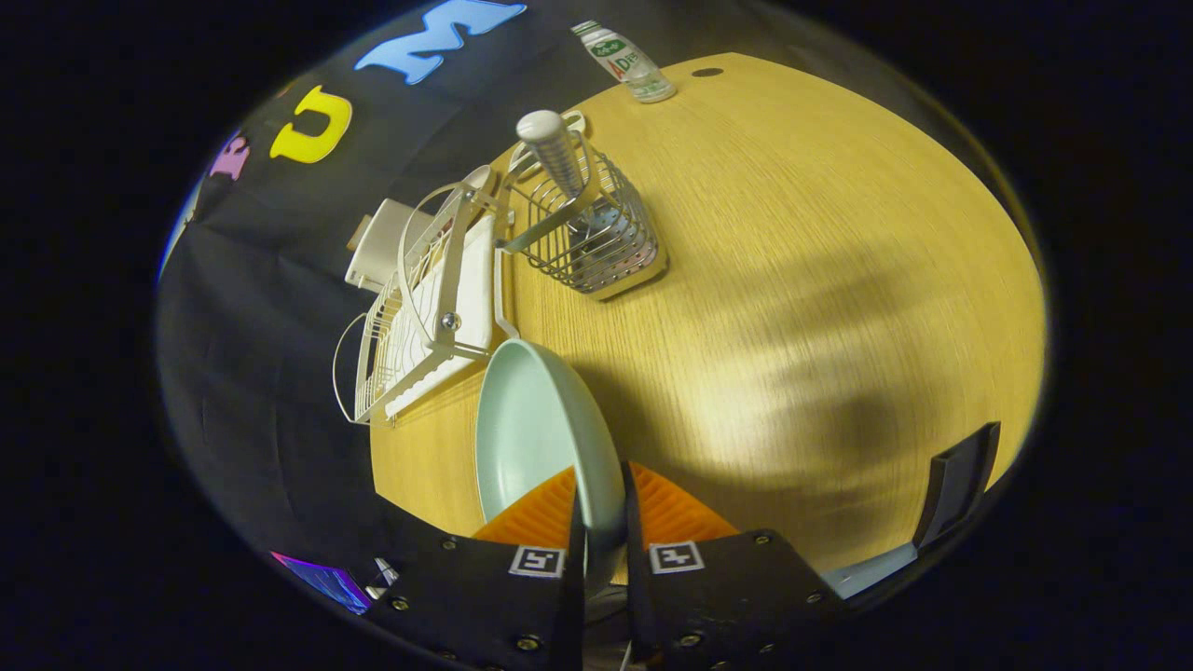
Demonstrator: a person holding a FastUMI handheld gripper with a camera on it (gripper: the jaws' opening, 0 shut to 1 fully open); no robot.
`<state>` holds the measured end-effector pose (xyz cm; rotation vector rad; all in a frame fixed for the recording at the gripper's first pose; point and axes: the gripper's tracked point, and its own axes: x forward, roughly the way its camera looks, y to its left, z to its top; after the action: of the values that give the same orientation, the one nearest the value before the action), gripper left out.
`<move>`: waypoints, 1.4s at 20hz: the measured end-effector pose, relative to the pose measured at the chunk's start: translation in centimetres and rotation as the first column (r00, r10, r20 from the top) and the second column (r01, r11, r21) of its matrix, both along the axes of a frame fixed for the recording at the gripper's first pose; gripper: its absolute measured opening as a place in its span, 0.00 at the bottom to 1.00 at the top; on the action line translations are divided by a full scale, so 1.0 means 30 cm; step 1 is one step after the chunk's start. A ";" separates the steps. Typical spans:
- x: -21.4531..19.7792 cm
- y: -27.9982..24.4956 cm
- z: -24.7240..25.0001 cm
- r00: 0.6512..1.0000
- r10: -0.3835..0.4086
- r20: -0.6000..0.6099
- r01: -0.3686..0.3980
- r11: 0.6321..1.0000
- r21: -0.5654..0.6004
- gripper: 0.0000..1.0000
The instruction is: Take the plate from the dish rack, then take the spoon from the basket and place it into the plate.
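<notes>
Pale mint plate (536, 419), smooth glaze, shallow with a raised rim, no visible marks. It's held on edge, tilted, clear of the dish rack (419, 298) and hanging over the wooden tabletop (792, 280) just beside the rack's near end. Tongs (604, 531) are closed narrow on the plate's rim: one finger on each face, both pads pressing, rim running down into the slot between them. Rest of the plate sticks out ahead of the fingers.

White wire dish rack sits beyond the plate at the tabletop's edge against the booth wall, with a white tray under it. Wire basket (592, 233) stands just past the rack, touching or nearly touching it, can't tell which. An upright utensil with a pale rounded handle end (550, 140) pokes out of the basket; likely the spoon, bowl end hidden inside. Clear bottle (624, 61) stands near the far edge of the tabletop, well apart from the basket.
</notes>
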<state>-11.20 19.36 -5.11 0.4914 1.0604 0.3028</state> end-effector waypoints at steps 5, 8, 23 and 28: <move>0.058 -0.062 0.190 0.907 0.170 0.386 -0.088 0.971 -0.222 0.45; 0.089 -0.091 0.346 0.776 0.220 0.591 -0.043 0.954 -0.297 0.45; 0.312 -0.252 0.495 0.472 0.047 0.880 0.260 0.947 -0.190 0.45; 0.401 -0.218 0.380 0.475 -0.016 0.880 0.236 0.965 -0.110 0.45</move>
<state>0.82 12.83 6.29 0.1445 0.0120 0.2476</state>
